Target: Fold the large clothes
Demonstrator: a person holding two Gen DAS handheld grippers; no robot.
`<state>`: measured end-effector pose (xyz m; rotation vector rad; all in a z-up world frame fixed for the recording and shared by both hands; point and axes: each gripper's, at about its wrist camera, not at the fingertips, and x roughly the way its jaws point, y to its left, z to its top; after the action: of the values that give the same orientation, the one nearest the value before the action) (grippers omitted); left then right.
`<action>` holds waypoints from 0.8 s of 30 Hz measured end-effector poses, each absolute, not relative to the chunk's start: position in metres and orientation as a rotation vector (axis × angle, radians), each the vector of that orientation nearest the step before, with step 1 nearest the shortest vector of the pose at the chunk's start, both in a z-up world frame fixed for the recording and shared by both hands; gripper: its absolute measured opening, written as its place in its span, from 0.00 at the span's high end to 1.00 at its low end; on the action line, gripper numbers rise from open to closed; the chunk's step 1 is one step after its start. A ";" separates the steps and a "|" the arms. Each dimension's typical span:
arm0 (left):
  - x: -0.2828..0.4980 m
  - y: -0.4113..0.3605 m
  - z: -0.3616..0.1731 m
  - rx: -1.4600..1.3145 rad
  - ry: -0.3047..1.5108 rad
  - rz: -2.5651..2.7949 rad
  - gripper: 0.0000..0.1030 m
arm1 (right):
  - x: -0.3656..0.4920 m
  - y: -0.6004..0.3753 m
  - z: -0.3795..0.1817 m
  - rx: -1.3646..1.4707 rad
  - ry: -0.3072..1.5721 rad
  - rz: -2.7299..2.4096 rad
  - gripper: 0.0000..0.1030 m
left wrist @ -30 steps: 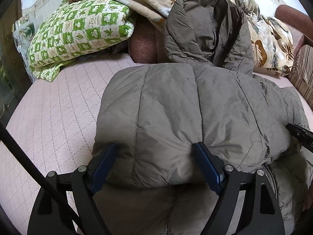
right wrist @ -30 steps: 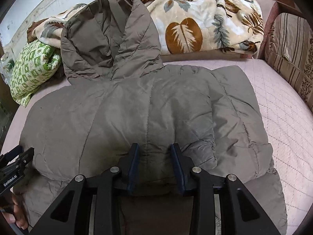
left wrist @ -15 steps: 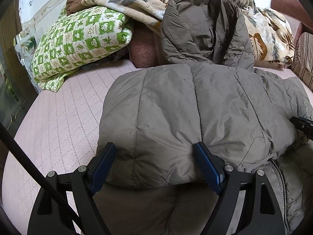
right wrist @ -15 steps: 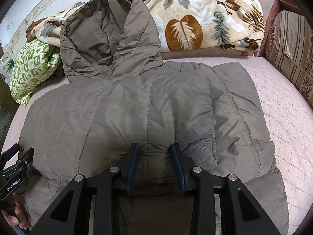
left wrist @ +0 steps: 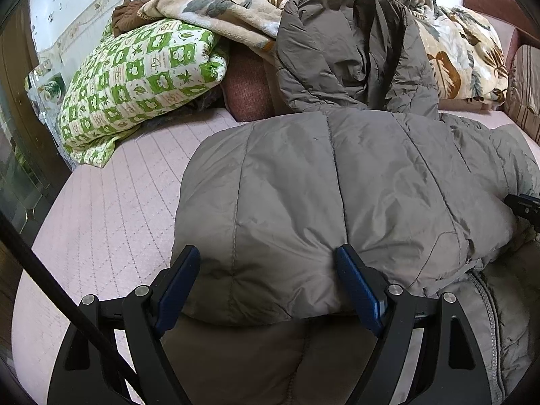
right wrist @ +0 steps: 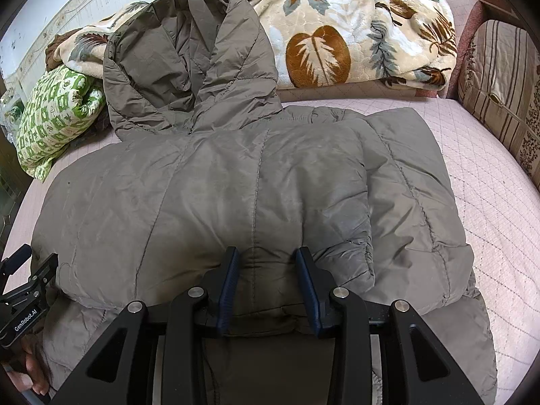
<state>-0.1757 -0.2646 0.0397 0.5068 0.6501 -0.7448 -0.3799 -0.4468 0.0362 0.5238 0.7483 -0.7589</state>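
Observation:
A grey-brown puffer jacket point(right wrist: 236, 182) lies on the pink quilted bed point(right wrist: 489, 175), its hood point(right wrist: 189, 64) propped against the bedding at the back. Its lower part is folded up over the body. My right gripper point(right wrist: 267, 263) is shut on the folded jacket edge, the fabric bunched between the blue pads. My left gripper point(left wrist: 270, 263) has its jaws wide apart, astride the folded edge of the jacket point(left wrist: 337, 185) near its left side. The left gripper also shows at the left edge of the right wrist view point(right wrist: 23, 287).
A green-and-white patterned pillow point(left wrist: 135, 81) lies at the back left. A leaf-print blanket point(right wrist: 354, 33) is heaped along the back. A striped cushion point(right wrist: 499, 84) stands at the right. Bare pink bed lies left point(left wrist: 111, 202) and right of the jacket.
Both views have lifted and pulled back slightly, showing more bed at the left. The folded jacket edge stays between both grippers' fingers. The grips look unchanged.

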 end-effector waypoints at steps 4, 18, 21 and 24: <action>-0.177 -0.265 0.040 0.515 0.641 -0.739 0.20 | -0.381 -0.447 0.037 0.532 0.746 -0.755 0.61; -0.191 -0.259 0.069 0.472 0.583 -0.765 0.20 | -0.392 -0.427 0.074 0.475 0.609 -0.748 0.55; -0.200 -0.261 0.076 0.450 0.579 -0.802 0.20 | -0.387 -0.420 0.078 0.468 0.600 -0.707 0.52; -0.210 -0.268 0.071 0.466 0.594 -0.837 0.20 | -0.375 -0.414 0.071 0.466 0.639 -0.670 0.52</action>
<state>-0.2099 -0.2679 0.0706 0.4658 0.5937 -0.8368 -0.3753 -0.4139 0.0710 0.4660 0.6389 -0.6698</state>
